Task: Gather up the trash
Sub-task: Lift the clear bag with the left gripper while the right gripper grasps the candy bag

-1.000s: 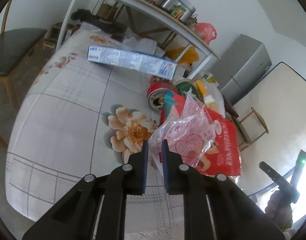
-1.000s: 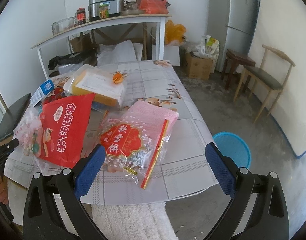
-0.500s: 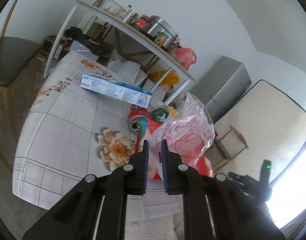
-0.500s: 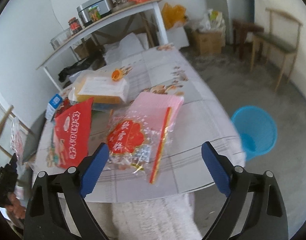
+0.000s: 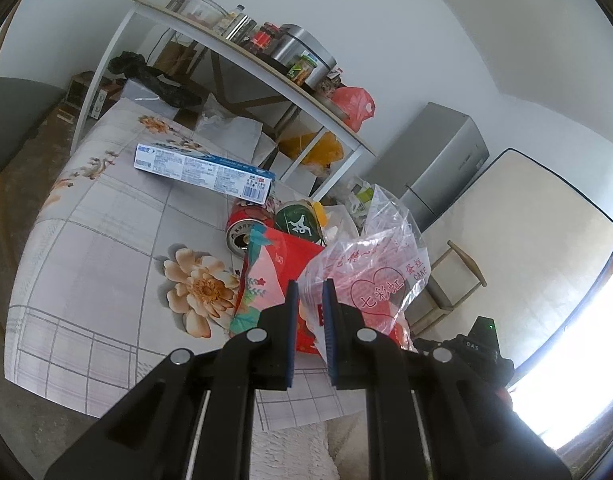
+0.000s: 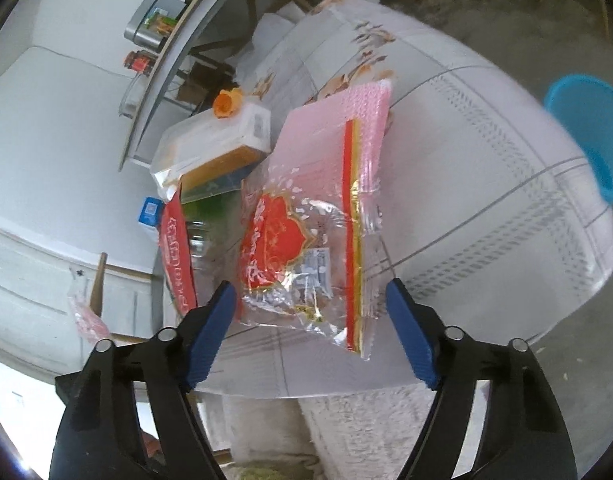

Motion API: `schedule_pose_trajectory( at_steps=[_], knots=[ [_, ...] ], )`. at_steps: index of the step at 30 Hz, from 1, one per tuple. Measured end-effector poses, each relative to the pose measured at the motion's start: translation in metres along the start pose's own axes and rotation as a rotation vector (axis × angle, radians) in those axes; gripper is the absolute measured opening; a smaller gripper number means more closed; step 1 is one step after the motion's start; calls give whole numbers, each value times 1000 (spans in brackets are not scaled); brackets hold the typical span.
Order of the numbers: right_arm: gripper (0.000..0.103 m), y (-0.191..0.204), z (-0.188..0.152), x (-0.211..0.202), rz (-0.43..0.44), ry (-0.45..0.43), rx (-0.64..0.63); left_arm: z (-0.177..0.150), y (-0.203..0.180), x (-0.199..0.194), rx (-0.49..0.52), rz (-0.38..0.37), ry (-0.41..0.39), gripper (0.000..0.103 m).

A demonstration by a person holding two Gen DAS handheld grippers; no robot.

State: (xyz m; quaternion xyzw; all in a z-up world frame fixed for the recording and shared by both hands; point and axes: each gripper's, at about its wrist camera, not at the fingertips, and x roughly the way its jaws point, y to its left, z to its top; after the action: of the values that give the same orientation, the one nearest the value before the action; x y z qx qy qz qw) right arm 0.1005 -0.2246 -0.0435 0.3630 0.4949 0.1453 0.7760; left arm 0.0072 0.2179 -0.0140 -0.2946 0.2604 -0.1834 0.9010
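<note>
1. Left hand-held gripper [image 5: 308,300]: jaws nearly pressed together, pinching the lower edge of a clear plastic cake bag [image 5: 380,272] printed with a red heart. The bag is lifted off the table [image 5: 106,240] and billows toward 1 o'clock of the fingertips.
2. Right hand-held gripper [image 6: 310,312]: jaws spread and just now closing, tilted down over the near table edge. The pads do not touch anything. The lower end of a clear snack bag [image 6: 302,248] with a red emblem lies between them, flat on the table.
3. A pink bubble-wrap sheet [image 6: 338,120] lies under that snack bag and extends toward 12 o'clock. A red and gold strip [image 6: 352,240] runs along the bag's right side.
4. In the left wrist view, a red snack packet [image 5: 290,264] lies on the table directly behind the held cake bag. A red can [image 5: 242,228] on its side and a green can [image 5: 298,222] lie at 11 o'clock of it.
5. A blue and white toothpaste box [image 5: 204,172] lies farther back, at 10 o'clock of the cans.
6. In the right wrist view, a wrapped yellow box [image 6: 214,152] with an orange object [image 6: 224,104] on top sits at 11 o'clock of the snack bag.
7. A blue basket [image 6: 590,128] stands on the floor at 2 o'clock, well apart from the table.
</note>
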Motion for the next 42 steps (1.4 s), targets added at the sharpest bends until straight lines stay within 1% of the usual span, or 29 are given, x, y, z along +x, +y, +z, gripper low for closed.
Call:
schedule_pose_trajectory(
  at_steps=[2,4,9,11,14,17,18,21,24,25,27,31,39,42],
  knots=[
    [63,0,-2,-2,14,6,13,-1,-1,0,-5,0,2,11],
    [55,-1,-3,-2,24,13,23,-1,0,0,-4,1,3,11],
    [52,-8,-3,-4,52,7,22,-2,0,0,-1,2,8,11],
    [51,-9,-3,-8,89,4,32,-2,0,0,-2,2,9,11],
    [49,-12,-3,-12,177,4,53,-3,0,1,-4,3,12,11],
    [47,-12,-1,-12,231,6,64,-3,-1,2,-3,4,16,11],
    [45,-12,-1,-12,243,8,67,-3,-1,2,-3,6,18,11],
    [39,-8,-1,-5,232,11,58,-3,-1,2,-3,8,18,11],
    [28,-5,0,1,232,20,53,-3,-1,3,-4,13,19,11],
    [21,-4,0,3,235,20,53,-3,0,3,-5,14,19,11],
    [12,-4,2,3,246,17,50,-4,-1,3,-4,14,19,11],
    [3,-9,5,2,308,-2,53,-4,-1,3,-4,15,20,11],
    [2,-25,13,-11,525,-38,92,-4,-3,2,-1,17,21,11],
    [2,-27,13,-16,567,-52,92,-4,-5,2,3,20,22,11]
  ],
)
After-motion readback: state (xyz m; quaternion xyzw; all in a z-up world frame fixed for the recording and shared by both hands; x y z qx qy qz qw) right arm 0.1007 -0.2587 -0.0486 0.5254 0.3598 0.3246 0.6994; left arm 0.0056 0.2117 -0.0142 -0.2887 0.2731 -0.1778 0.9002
